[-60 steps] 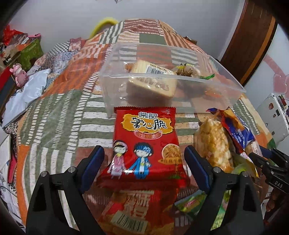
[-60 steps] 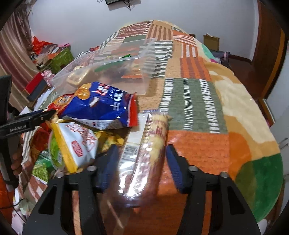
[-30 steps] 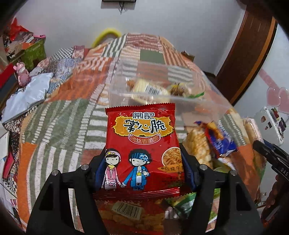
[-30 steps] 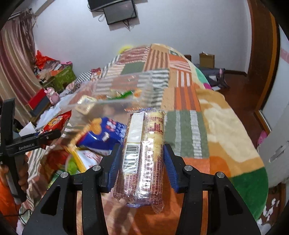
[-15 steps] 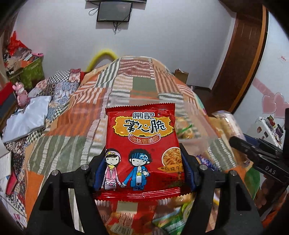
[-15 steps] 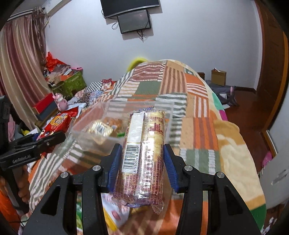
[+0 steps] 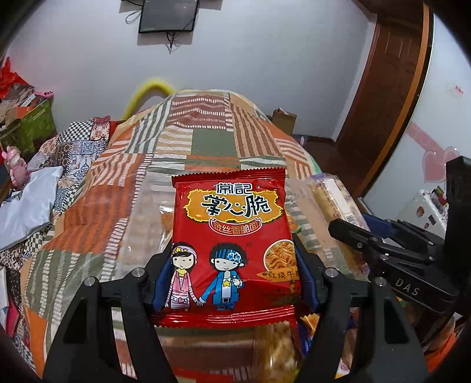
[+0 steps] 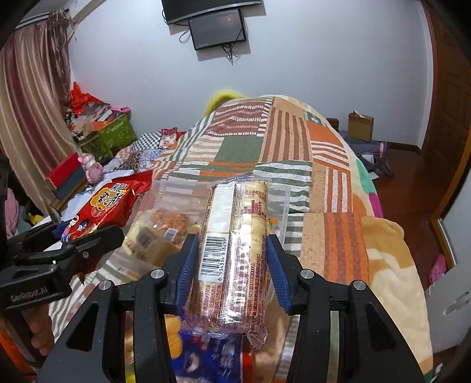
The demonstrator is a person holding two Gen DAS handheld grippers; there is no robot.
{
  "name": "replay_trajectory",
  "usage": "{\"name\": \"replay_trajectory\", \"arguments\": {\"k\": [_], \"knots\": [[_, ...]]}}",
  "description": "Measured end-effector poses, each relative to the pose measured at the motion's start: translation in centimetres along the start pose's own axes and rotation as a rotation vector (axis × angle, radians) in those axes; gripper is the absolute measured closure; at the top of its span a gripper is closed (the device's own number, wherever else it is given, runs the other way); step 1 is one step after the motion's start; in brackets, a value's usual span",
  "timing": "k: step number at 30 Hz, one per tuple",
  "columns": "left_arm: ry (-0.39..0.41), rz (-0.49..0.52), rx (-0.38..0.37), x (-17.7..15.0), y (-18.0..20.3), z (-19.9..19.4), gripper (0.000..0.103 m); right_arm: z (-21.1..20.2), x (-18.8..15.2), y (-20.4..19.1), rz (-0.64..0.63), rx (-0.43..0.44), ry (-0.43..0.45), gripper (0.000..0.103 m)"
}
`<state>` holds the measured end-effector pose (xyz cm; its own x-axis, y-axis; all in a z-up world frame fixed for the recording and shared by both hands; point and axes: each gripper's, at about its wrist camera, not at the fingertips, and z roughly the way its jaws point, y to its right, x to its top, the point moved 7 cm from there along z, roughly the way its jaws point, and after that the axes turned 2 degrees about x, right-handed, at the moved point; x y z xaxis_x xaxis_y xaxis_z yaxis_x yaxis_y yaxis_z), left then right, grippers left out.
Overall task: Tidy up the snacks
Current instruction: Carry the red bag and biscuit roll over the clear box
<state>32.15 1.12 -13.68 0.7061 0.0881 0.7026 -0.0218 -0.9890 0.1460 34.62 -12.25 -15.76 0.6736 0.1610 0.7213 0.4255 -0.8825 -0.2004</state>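
My left gripper (image 7: 234, 282) is shut on a red noodle snack packet (image 7: 232, 235) with two cartoon children on it, held upright off the bed. My right gripper (image 8: 232, 271) is shut on a long cracker pack (image 8: 235, 250) in a clear wrapper with a barcode. Both packets hang over a clear plastic container (image 8: 284, 206) that holds a few wrapped snacks (image 8: 170, 221). In the left wrist view the container (image 7: 141, 212) shows blurred behind the red packet, and the right gripper (image 7: 382, 250) with the cracker pack (image 7: 332, 200) is at the right. The right wrist view shows the left gripper (image 8: 64, 247) and red packet (image 8: 112, 203) at the left.
The container sits on a patchwork blanket (image 8: 332, 188) covering a bed. Loose snack bags (image 8: 212, 356) lie below the grippers. Boxes and toys (image 8: 100, 132) crowd the left side of the room. A wooden door (image 7: 382, 88) is at the right and a screen (image 8: 217, 28) hangs on the far wall.
Both grippers closed on their packets, lifted them off the snack pile and carried them forward. The packets now hang over the clear container, which was further ahead before.
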Motion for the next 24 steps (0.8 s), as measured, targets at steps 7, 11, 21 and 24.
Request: {"name": "replay_trajectory", "arguments": {"k": [7, 11, 21, 24], "knots": [[-0.063, 0.013, 0.016, 0.2, 0.3, 4.4, 0.034, 2.7, 0.1, 0.6, -0.005, 0.005, -0.048, 0.06], [-0.09, 0.027, 0.026, 0.3, 0.3, 6.7, 0.034, 3.9, 0.1, 0.4, -0.027, 0.004, -0.07, 0.068], [-0.137, 0.007, 0.002, 0.0, 0.1, 8.7, 0.034, 4.3, 0.0, 0.8, -0.031, -0.002, -0.086, 0.071], [-0.146, 0.012, -0.001, -0.2, 0.2, 8.4, 0.033, 4.0, 0.0, 0.7, -0.029, 0.004, -0.089, 0.071]]}}
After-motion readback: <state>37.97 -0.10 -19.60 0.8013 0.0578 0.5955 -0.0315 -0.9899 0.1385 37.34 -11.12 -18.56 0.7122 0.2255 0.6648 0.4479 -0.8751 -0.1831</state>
